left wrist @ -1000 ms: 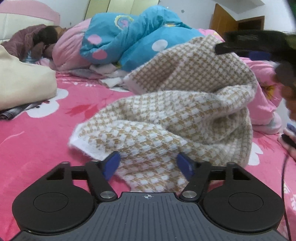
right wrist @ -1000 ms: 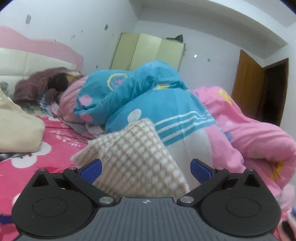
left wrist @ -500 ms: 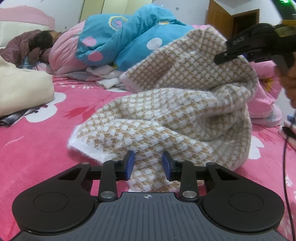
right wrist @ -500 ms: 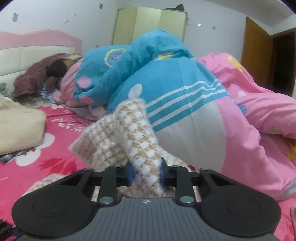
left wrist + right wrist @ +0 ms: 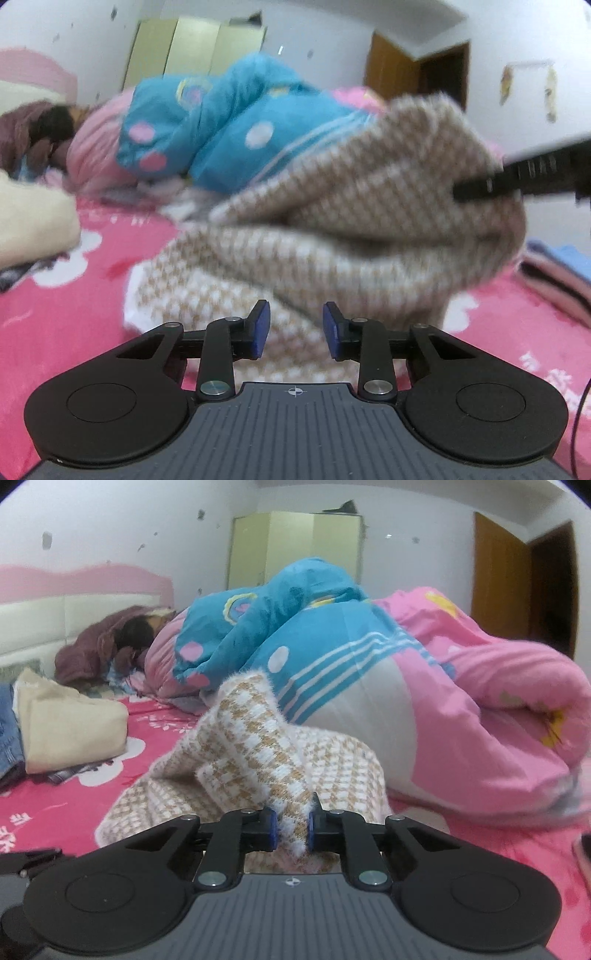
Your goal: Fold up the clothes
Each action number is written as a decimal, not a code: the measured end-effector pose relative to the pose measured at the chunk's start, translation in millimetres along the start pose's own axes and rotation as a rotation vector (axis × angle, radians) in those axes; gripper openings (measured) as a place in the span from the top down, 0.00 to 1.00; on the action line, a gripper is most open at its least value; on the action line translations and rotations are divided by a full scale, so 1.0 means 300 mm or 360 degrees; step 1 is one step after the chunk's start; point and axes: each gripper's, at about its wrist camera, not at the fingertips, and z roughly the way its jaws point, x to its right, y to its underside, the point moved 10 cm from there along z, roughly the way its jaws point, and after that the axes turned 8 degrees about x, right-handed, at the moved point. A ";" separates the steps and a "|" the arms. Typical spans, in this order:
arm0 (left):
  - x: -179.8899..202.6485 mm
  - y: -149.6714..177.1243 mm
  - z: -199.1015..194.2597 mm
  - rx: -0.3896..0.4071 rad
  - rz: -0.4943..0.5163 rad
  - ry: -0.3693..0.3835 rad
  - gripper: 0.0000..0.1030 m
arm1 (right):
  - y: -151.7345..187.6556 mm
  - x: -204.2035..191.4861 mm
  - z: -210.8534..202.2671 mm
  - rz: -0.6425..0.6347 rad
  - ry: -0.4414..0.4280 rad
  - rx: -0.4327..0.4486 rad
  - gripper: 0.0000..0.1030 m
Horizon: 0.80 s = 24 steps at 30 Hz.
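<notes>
A tan and white houndstooth knit garment lies bunched on the pink bed. My left gripper has its blue pads closed on a fold at the garment's near edge. My right gripper is shut on another fold of the same garment and holds it up in a peak. In the left wrist view the right gripper reaches in from the right at the garment's raised top.
A blue and pink quilt is heaped behind the garment. A person sleeps at the far left near the headboard. A cream cushion and jeans lie at left. Folded clothes sit at right.
Both grippers went from wide open to closed on the garment. The right gripper has lifted its fold higher; the left view has shifted and blurred with motion.
</notes>
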 end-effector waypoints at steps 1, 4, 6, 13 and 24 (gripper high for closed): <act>-0.001 -0.013 -0.010 0.0040 -0.0005 0.0011 0.70 | 0.011 0.011 -0.026 0.0031 0.0007 0.0007 0.86; 0.000 -0.047 -0.032 0.0133 -0.0046 0.0052 0.68 | 0.046 0.050 -0.107 0.0135 0.0032 0.0025 0.86; 0.004 -0.055 -0.035 0.0153 -0.0057 0.0057 0.67 | 0.081 0.077 -0.161 0.0211 0.0047 0.0021 0.86; 0.038 -0.030 -0.020 0.0091 -0.0038 0.0102 0.56 | 0.312 0.117 -0.292 0.0372 0.0088 -0.0164 0.86; 0.059 0.088 0.030 -0.0155 0.0094 0.0051 0.51 | 0.377 0.114 -0.471 -0.0005 0.0174 -0.0284 0.58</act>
